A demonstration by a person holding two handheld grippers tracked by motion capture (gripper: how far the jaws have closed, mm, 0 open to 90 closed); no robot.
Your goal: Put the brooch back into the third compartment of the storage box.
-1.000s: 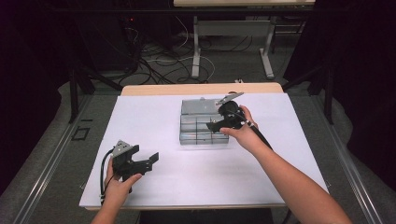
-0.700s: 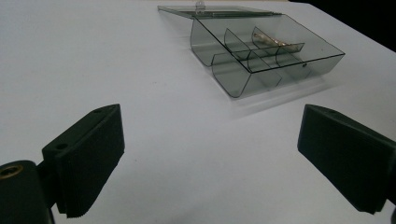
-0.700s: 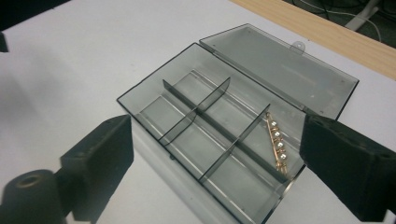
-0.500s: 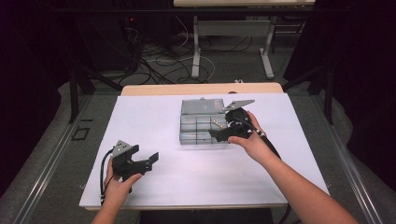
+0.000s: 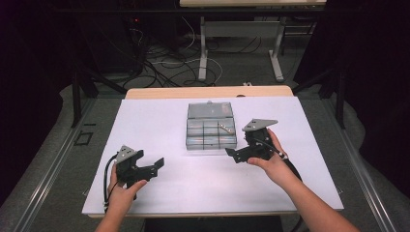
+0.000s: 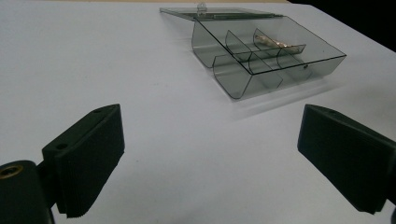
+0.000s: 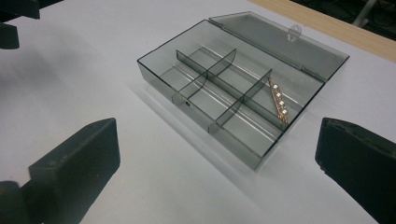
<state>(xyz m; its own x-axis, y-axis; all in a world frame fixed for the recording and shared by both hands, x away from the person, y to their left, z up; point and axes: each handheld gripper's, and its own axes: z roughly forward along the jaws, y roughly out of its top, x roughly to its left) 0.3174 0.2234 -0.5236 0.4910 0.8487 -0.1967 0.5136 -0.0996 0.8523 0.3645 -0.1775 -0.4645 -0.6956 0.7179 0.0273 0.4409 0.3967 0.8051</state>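
The white matte tabletop sheet [image 5: 159,121] was brightly and evenly lit from above; surroundings stayed dark. The clear smoky plastic compartment box [image 7: 233,88] cast a soft shadow. Near jaws appeared slightly blurred.

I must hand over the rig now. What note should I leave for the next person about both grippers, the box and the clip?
Left gripper: open, empty, resting near the table's front left.
Right gripper: jaws have just been opening, now wide and empty, just in front of the box, not touching it.
Clear compartment box: on the white table, lid folded back flat.
Gold hair clip: lies in a rear compartment at the box's right end.
Done: clip is placed in the box.
Left: probably closing the lid; the other compartments are empty.
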